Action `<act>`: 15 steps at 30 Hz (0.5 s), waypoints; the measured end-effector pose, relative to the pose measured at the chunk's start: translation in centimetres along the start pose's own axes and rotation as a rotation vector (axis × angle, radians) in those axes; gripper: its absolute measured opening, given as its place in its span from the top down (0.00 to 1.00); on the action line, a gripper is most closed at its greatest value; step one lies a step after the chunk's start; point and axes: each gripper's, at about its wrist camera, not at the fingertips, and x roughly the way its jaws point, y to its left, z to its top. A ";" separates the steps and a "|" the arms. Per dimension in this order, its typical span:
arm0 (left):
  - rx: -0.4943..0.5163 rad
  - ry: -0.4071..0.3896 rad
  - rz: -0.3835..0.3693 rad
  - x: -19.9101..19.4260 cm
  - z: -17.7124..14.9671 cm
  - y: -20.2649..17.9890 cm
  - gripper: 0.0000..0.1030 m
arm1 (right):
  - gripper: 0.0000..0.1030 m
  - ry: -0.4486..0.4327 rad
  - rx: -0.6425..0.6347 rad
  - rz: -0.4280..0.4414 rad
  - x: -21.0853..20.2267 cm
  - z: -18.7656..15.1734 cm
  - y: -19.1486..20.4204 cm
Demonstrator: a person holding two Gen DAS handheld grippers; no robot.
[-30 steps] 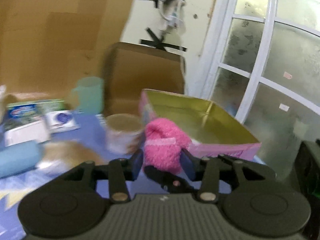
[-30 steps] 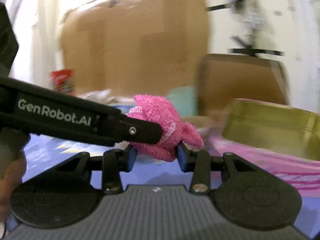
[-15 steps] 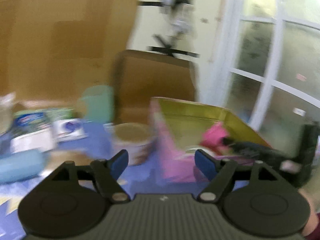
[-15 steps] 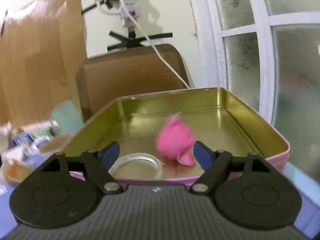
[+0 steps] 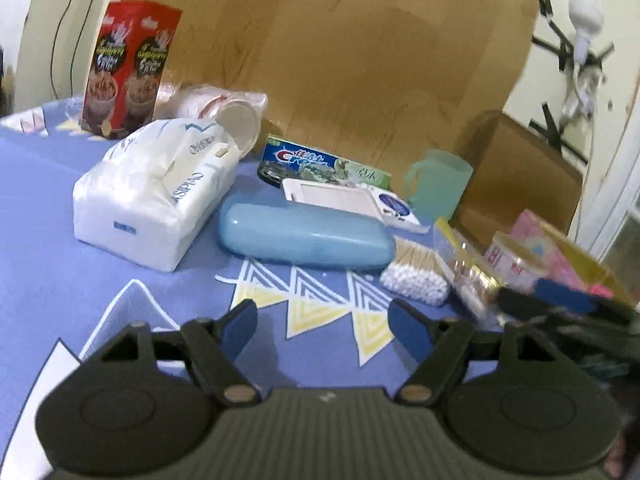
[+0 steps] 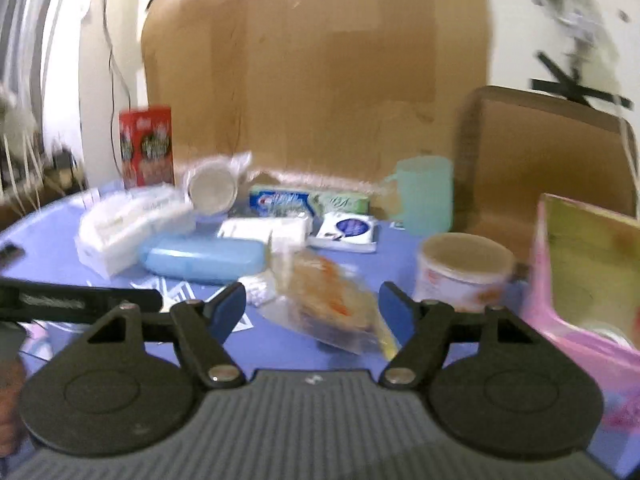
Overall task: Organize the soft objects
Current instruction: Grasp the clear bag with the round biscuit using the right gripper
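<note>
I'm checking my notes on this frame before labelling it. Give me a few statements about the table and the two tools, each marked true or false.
1. The left tool is open and holds nothing. True.
2. The right tool is clamped on a pink plush. False: it is open and empty.
3. The blue case lies right of the tissue pack in the left wrist view. True.
4. The green mug lies tipped over. False: it stands upright.
5. The cotton swabs sit inside the pink tin. False: they lie on the tablecloth.

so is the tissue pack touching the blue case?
Apart. The left wrist view shows a strip of blue tablecloth between the tissue pack and the blue case.
</note>
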 end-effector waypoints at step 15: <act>0.036 0.077 -0.254 -0.9 0.0 -1.7 0.17 | 0.63 0.156 -0.284 0.104 -7.9 -5.0 0.4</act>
